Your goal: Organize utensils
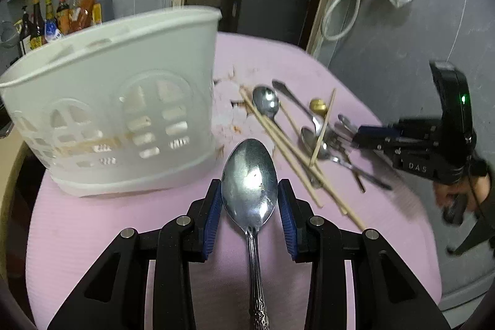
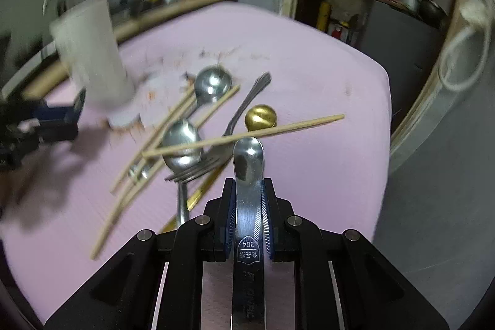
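Pink matting (image 1: 92,231) covers the table, with sauce bottles (image 1: 62,14) lined against the grey wall behind. Furthest left stands the white slotted caddy (image 1: 123,113), upright on the mat, which I take to be where the utensils go.

Just beside its base, my left gripper (image 1: 250,206) has its blue pads on either side of the bowl of a large spoon (image 1: 249,184). The pads look to be at the bowl's edges, but I cannot tell whether they are pinching it or merely flanking it; the ornate handle runs back toward me between the fingers.

Rightward lies the loose pile: chopsticks (image 1: 294,153) crossed over spoons and a fork, and a gold-bowled spoon (image 2: 260,117) among them.

At the far right, my right gripper (image 2: 249,206) is clamped on a flat steel handle (image 2: 249,225) stamped 304, gripped lengthwise so the utensil points forward over the pile. One chopstick (image 2: 247,136) crosses just ahead of its tip.
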Demonstrator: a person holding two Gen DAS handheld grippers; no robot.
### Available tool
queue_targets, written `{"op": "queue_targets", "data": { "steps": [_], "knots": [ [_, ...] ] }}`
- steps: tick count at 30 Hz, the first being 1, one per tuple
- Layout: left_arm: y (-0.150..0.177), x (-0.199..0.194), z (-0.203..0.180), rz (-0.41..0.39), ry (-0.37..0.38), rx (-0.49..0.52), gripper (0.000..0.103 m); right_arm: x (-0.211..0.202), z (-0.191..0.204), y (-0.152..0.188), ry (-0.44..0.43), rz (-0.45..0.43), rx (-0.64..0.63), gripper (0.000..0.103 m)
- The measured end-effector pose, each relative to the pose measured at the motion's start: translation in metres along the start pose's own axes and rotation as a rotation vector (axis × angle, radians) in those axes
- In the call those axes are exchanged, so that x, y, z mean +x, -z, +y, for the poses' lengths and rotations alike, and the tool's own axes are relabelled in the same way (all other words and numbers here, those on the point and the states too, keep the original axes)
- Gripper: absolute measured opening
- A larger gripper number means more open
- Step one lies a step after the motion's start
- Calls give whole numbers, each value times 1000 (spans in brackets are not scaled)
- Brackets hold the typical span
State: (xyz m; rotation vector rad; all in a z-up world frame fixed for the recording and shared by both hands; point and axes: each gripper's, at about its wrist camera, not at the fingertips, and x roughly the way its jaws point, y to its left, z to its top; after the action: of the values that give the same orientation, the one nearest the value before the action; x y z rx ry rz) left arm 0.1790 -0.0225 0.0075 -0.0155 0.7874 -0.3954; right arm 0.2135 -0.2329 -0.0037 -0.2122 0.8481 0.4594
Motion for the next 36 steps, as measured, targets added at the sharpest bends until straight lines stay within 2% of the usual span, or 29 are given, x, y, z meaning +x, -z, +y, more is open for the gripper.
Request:
{"op": "queue_targets", "data": {
  "steps": [4, 11, 17, 23, 28, 29, 30, 32, 36],
  "knots": [
    [1, -15, 1, -74, -6, -11, 31, -26, 3, 13, -7, -192, 80, 13],
    [5, -39, 0, -198, -49, -25, 31, -64, 28, 21, 89, -419, 49, 13],
    [1, -50, -4, -268, -54, -36, 31, -79, 34, 21, 110, -526, 55, 13],
    [-14, -68, -1, -339, -59, -50, 31, -94, 40, 7, 86, -627, 66, 13],
    [-31, -84, 9, -404, -71, -64, 30, -104, 48, -11, 34, -714, 63, 13],
    [-36, -89, 11, -421, -72, -71, 22, -106, 50, -16, 14, -732, 66, 13],
    [-41, -93, 14, -432, -81, -72, 3, -108, 52, -24, -10, -749, 65, 13],
    [-49, -100, 20, -444, -99, -72, 3, -111, 55, -36, -43, -784, 64, 13],
    [-60, -104, 36, -443, -67, -99, 2, -109, 61, -61, -91, -823, 59, 13]
  ]
}}
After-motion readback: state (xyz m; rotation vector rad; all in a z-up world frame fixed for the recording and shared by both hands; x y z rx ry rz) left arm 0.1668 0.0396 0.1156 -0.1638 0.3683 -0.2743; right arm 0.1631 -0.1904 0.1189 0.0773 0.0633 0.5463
